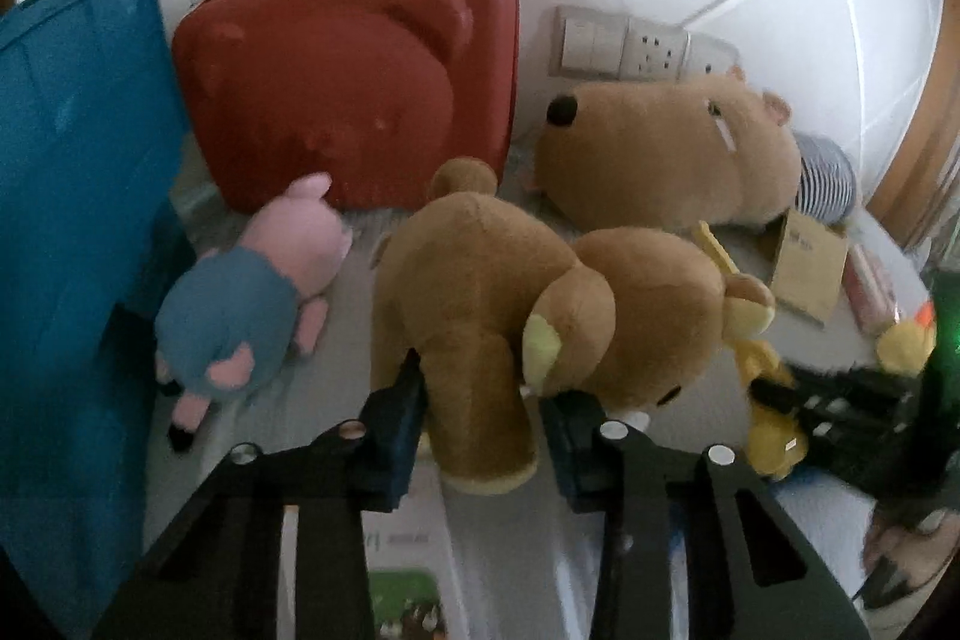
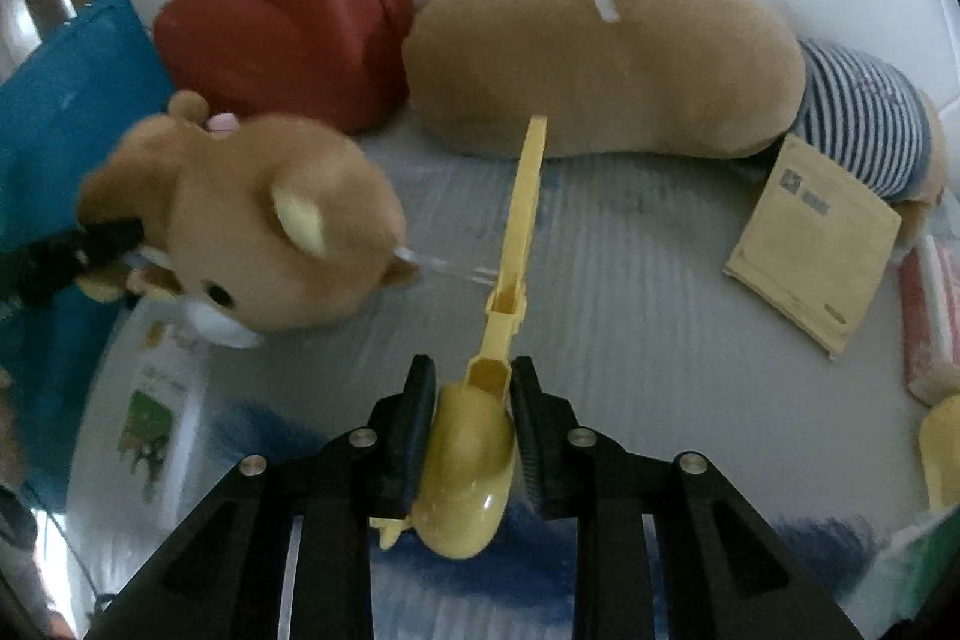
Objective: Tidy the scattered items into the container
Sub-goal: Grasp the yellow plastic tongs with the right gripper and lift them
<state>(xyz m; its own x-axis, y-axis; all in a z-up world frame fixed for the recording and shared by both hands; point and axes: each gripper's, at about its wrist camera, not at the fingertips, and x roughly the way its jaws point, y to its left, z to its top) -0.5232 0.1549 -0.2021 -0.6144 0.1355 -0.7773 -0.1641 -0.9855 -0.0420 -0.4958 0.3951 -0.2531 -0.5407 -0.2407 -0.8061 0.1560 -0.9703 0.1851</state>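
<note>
Capybara plush beside red case — envelope near, blue bin left

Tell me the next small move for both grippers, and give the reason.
Probably carry both loads left toward the blue container and lift them over its rim. The left gripper is clamped on the brown teddy bear, the right gripper on the yellow plastic toy; neither is in the container.

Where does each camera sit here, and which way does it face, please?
Left wrist: on the left gripper, looking down along its jaws, shut on the brown teddy bear; a hand shows at right.
Right wrist: on the right gripper, facing down at the yellow plastic toy it grips.
Shared: teddy, red case, capybara plush.
</note>
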